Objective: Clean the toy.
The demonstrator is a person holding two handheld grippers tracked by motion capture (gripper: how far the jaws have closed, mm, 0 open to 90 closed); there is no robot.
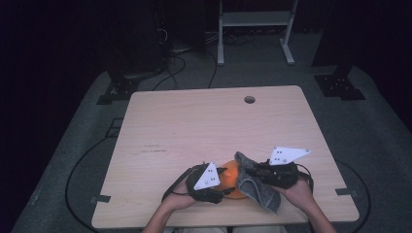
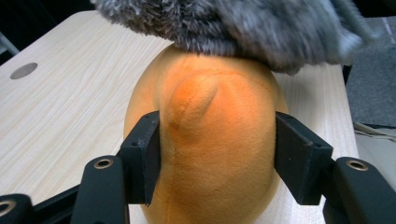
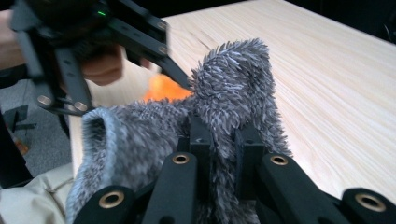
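High view: lower centre of the frame, the left tongs (image 1: 224, 183) clamp the soft, light orange plush (image 1: 233, 175) round its middle on the desk (image 1: 194, 126). Right tongs (image 1: 252, 171) are shut on the limp grey fuzzy cloth (image 1: 260, 189), best pinched by a fold. The cloth hides the plush's far side.

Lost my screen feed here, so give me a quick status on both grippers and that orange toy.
Left gripper jaws clamped on orange plush. Right gripper shut on grey cloth, draped over plush top. Table ahead unobstructed.
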